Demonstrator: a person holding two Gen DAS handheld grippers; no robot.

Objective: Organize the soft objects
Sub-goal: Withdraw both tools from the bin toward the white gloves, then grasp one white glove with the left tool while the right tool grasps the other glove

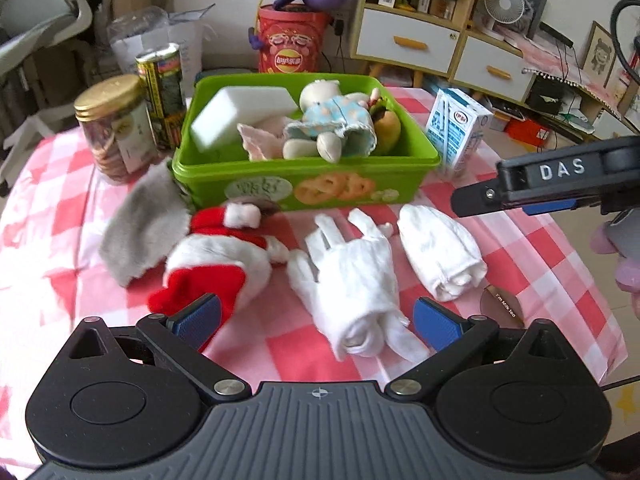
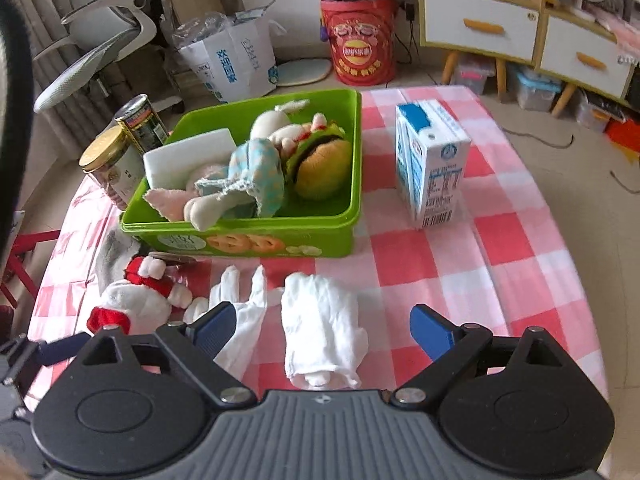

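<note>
A green bin (image 1: 304,188) (image 2: 248,236) holds a white sponge (image 1: 240,110), a plush doll in a blue dress (image 1: 332,124) (image 2: 252,172), a pink cloth and a plush burger (image 2: 320,164). In front of it lie a grey cloth (image 1: 140,224), a red and white Santa hat (image 1: 216,256) (image 2: 136,300), a white glove (image 1: 352,272) (image 2: 244,320) and a rolled white glove (image 1: 440,252) (image 2: 320,332). My left gripper (image 1: 316,320) is open, its jaws either side of the flat glove. My right gripper (image 2: 322,330) is open over the rolled glove; it also shows at the right of the left wrist view (image 1: 552,184).
A milk carton (image 1: 456,132) (image 2: 432,164) stands right of the bin. A gold-lidded jar (image 1: 116,128) (image 2: 112,164) and a tin can (image 1: 160,92) (image 2: 142,122) stand to its left. The table (image 2: 500,264) has a pink checked cloth. A brown coaster (image 1: 502,308) lies near the right edge.
</note>
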